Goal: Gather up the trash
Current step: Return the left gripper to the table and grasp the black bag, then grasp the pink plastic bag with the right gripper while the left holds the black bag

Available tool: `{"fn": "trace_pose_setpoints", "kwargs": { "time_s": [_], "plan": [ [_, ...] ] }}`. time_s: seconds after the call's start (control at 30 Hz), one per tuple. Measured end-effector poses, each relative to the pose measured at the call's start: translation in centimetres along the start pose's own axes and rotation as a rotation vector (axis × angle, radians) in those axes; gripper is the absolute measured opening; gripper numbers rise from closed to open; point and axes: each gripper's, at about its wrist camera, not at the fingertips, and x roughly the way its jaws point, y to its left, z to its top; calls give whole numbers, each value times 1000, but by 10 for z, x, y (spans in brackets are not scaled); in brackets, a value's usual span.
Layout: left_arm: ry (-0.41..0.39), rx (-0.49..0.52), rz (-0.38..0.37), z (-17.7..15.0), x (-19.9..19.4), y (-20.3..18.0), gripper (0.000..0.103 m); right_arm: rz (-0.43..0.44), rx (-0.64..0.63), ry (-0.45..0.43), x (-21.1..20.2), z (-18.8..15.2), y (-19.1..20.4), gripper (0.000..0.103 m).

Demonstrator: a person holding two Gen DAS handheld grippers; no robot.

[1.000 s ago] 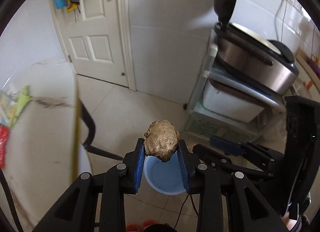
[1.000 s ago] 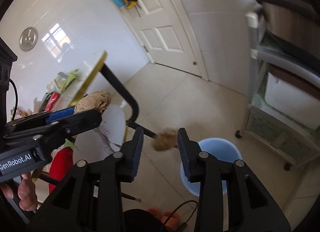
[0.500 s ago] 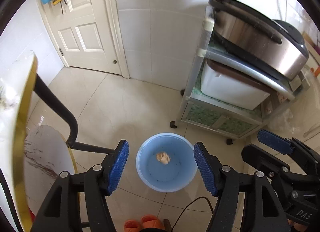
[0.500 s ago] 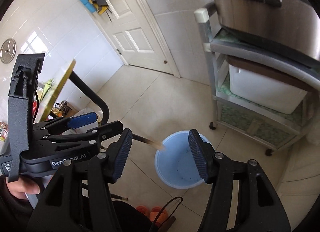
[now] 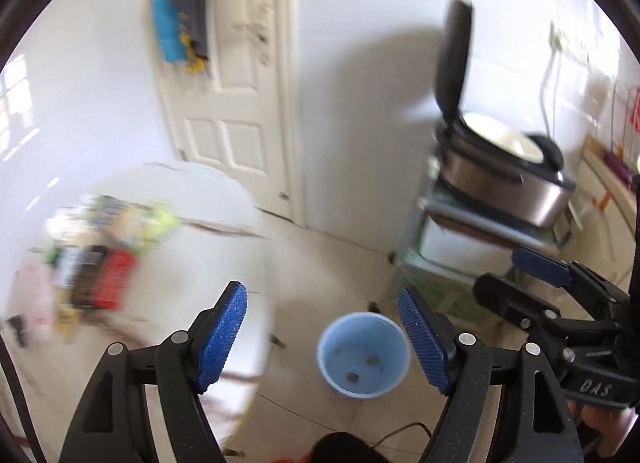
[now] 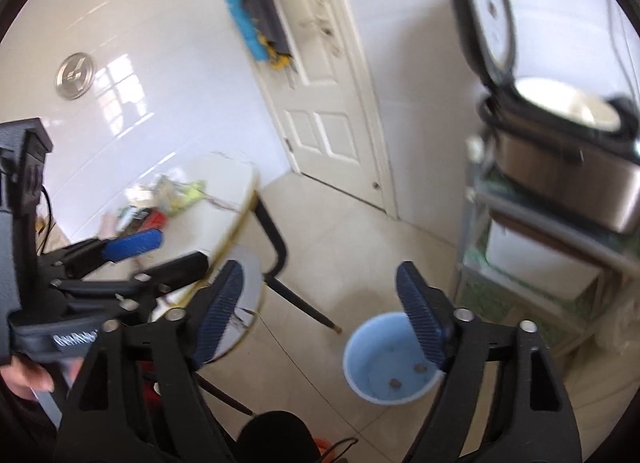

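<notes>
A light blue bucket [image 5: 363,355] stands on the tiled floor with two small brown lumps [image 5: 372,360] in its bottom; in the right wrist view the bucket [image 6: 394,359] sits low right of centre. My left gripper [image 5: 322,337] hovers high above it, its jaws opening and empty. My right gripper [image 6: 320,315] is likewise opening with nothing between its blue pads [image 6: 420,317]. Each gripper shows in the other's view: the right one [image 5: 556,279] at the right edge, the left one [image 6: 132,247] at the left, held by a hand [image 6: 24,377].
A round white table [image 6: 224,199] with a gold rim carries blurred packets and wrappers [image 5: 100,251]. A metal rack [image 6: 560,263] holds an open rice cooker [image 5: 500,171]. A white door [image 6: 328,83] with hanging cloths is behind. A cable [image 5: 400,433] trails on the floor.
Both brown lumps left the jaws and dropped into the bucket. Both grippers opened wider and rose, so the tabletop has come back into view.
</notes>
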Motion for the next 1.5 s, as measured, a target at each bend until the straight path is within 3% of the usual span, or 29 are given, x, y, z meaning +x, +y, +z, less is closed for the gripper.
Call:
{"fn": "trace_pose_setpoints", "kwargs": {
  "time_s": [0.1,0.27,0.43,0.6,0.77,0.9,1.07,1.27,1.3,1.5],
  "plan": [
    [-74,-16,83,-9,-46,34,89,24,-61,-35,-13,10,38,85],
    [-133,-83,251,-27,-96,110,91,71,-142,-58,-18,22,97,88],
    [-119,-178,405,-51,-117,195,95,117,-228,-78,-14,40,160,93],
    [-13,-256,494,-83,-96,275,95,135,-292,-66,17,53,218,96],
    [99,-346,485,-113,-66,331,93,143,-320,14,74,49,251,96],
    [131,-366,434,-108,-47,359,93,129,-337,86,121,42,264,96],
    [145,-381,427,-93,-13,393,88,116,-334,135,161,40,265,96],
    [183,-381,366,-86,25,408,48,100,-334,190,198,35,273,96],
    [175,-381,350,-85,25,411,35,103,-336,199,202,34,274,96],
    [151,-392,329,-87,4,422,32,133,-348,213,213,27,292,96]
  ]
}}
